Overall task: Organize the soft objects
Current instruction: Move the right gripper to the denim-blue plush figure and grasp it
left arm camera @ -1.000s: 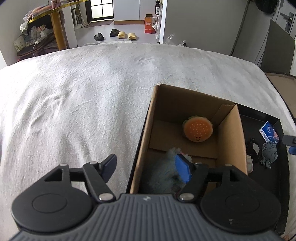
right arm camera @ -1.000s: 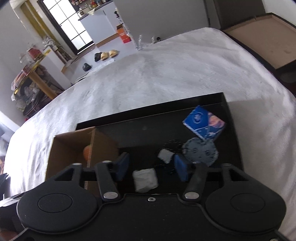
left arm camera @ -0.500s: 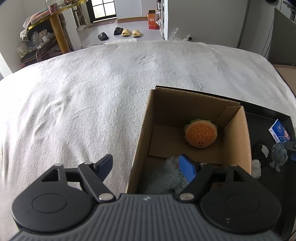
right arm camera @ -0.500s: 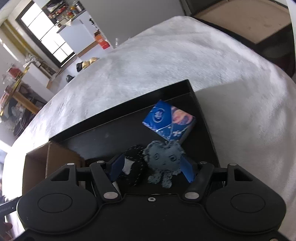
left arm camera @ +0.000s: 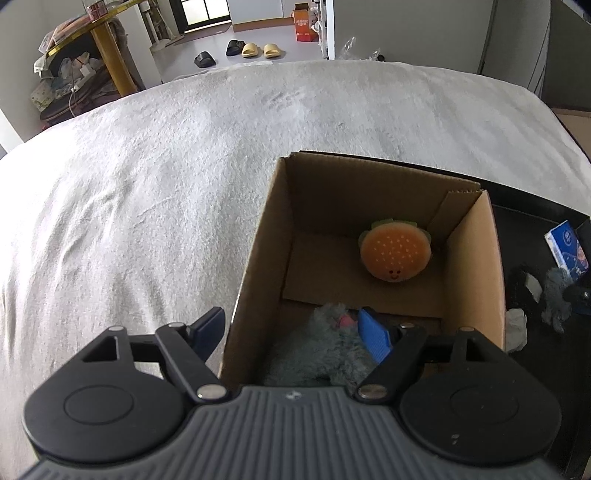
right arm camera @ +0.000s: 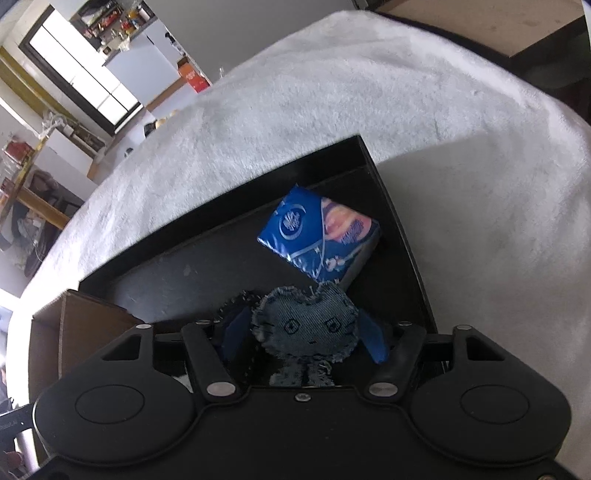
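Observation:
A cardboard box (left arm camera: pixel 476 254) stands on a white bed and holds an orange burger plush (left arm camera: pixel 395 253) and a grey fluffy toy (left arm camera: pixel 325 350). My left gripper (left arm camera: pixel 291 328) is open, straddling the box's left wall, one finger outside and one above the grey toy. Beside the box lies a black tray (right arm camera: pixel 177 266) with a denim doll (right arm camera: pixel 306 328), a black doll (right arm camera: pixel 236 306) and a blue tissue pack (right arm camera: pixel 317 236). My right gripper (right arm camera: pixel 306 334) is open, its fingers on either side of the denim doll's head, touching or nearly so.
A crumpled white tissue (left arm camera: pixel 517 328) lies on the tray by the box. The white bedspread (left arm camera: pixel 147 184) spreads left and beyond. Slippers (left arm camera: pixel 255 50) and a cluttered table (left arm camera: pixel 74 70) are on the floor past the bed. A brown board (right arm camera: pixel 517 26) lies beyond the bed's right edge.
My right gripper has swung right and moved down over the tray until the denim doll sits between its fingers. My left gripper has drawn back slightly from the box.

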Demonstrator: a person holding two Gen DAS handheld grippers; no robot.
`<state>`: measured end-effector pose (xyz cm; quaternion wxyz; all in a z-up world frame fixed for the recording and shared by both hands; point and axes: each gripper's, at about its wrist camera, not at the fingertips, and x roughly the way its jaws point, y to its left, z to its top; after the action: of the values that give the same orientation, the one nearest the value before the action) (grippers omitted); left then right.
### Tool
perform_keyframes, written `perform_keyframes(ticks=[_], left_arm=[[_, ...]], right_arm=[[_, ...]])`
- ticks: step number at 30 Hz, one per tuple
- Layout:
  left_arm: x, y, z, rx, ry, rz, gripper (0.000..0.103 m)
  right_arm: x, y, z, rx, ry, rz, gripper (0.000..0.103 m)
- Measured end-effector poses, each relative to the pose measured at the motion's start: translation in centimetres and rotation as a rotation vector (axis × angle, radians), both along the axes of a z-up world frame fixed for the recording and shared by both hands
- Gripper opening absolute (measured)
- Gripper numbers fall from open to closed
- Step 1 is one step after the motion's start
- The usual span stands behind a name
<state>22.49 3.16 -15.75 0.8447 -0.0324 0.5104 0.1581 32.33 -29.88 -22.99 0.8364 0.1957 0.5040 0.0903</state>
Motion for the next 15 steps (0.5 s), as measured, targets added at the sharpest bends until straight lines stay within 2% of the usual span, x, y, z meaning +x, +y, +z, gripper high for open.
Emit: perform_keyframes(ticks=[1,3,4,5,15], left_arm=[[0.1,0.0,0.0,-0.001,0.001,0.000,0.077],[0.0,0.1,-0.1,0.000,0.005,0.003,0.077],[0.0,0.1,-0.1,0.002,0.006,0.004,0.077],[0.0,0.0,0.0,0.003,0.009,0.004,0.077],[-0.9,0.3,0.5,-0.010,0.000,0.008,0.077]], right_arm=[[-0.1,0.0,-0.1,-0.005,0.003,0.002,0.049],[-0.1,0.1,-0.1,-0.008,0.012,0.012,0.018],[-0.2,0.0,-0.1,0.000,0.016,0.014,0.008],[-0.2,-0.1,0.0,0.007,0.021,0.014,0.002],[-1.7,-0.7,2.0,0.031,-0.029,0.012,0.000]])
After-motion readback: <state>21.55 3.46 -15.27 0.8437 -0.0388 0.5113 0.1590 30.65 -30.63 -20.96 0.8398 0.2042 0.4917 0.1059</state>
